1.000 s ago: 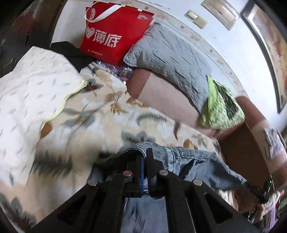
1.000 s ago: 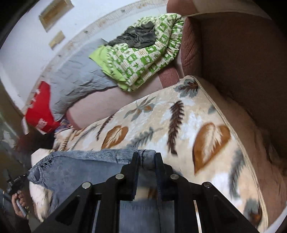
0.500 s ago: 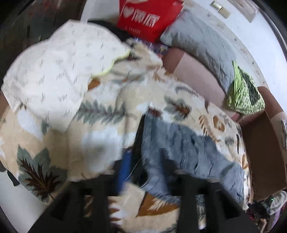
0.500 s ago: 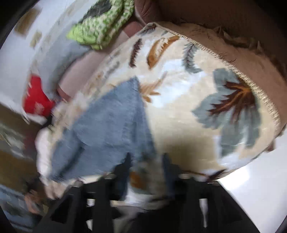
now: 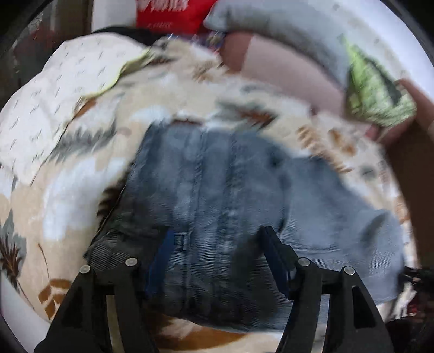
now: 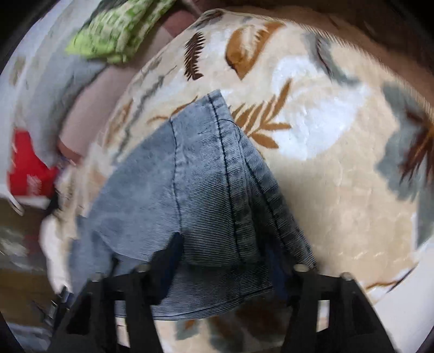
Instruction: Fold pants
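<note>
Left tongs (image 5: 217,255) opening, right tongs (image 6: 225,258) closing, neither gripping; pants (image 6: 190,173) rest on blanket (image 6: 325,135): regrip edges squarely.

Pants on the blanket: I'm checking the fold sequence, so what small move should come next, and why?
Probably close the right gripper on the denim edge between its closing jaws. The pants lie loose on the blanket, and the left gripper is opening over them.

Each wrist camera looks steeply down along its own hand-held gripper, close over the pants (image 5: 217,190) on the blanket (image 5: 67,190). Both views share the pants (image 6: 190,176), the blanket (image 6: 339,190), and the red bag (image 5: 162,13) beyond.
</note>
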`<action>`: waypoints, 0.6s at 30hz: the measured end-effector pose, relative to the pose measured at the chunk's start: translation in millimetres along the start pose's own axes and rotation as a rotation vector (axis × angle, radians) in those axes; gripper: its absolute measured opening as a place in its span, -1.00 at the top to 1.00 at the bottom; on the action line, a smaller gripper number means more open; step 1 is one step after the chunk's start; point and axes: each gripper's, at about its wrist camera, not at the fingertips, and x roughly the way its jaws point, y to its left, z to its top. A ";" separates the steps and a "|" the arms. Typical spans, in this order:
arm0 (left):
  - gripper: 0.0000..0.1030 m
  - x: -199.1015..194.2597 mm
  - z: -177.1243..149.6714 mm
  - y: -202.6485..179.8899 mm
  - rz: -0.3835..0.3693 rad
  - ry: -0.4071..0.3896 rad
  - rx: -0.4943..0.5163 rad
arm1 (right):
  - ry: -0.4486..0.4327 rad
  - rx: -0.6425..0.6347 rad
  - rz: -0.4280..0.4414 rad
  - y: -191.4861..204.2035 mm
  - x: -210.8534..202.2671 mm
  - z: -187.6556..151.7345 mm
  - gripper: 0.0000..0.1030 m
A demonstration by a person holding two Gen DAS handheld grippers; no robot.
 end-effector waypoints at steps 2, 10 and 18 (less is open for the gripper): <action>-0.32 2.7 1.1 3.9 -0.011 -0.010 0.008 | 0.007 -0.043 -0.031 8.3 -3.3 2.0 0.56; -0.36 8.0 16.1 31.7 -0.028 0.007 -0.025 | -0.090 -0.129 -0.058 2.4 -76.4 8.9 0.58; -0.36 -11.9 15.5 19.7 0.019 0.003 0.004 | 0.065 -0.113 -0.066 -31.2 -20.3 -6.3 0.01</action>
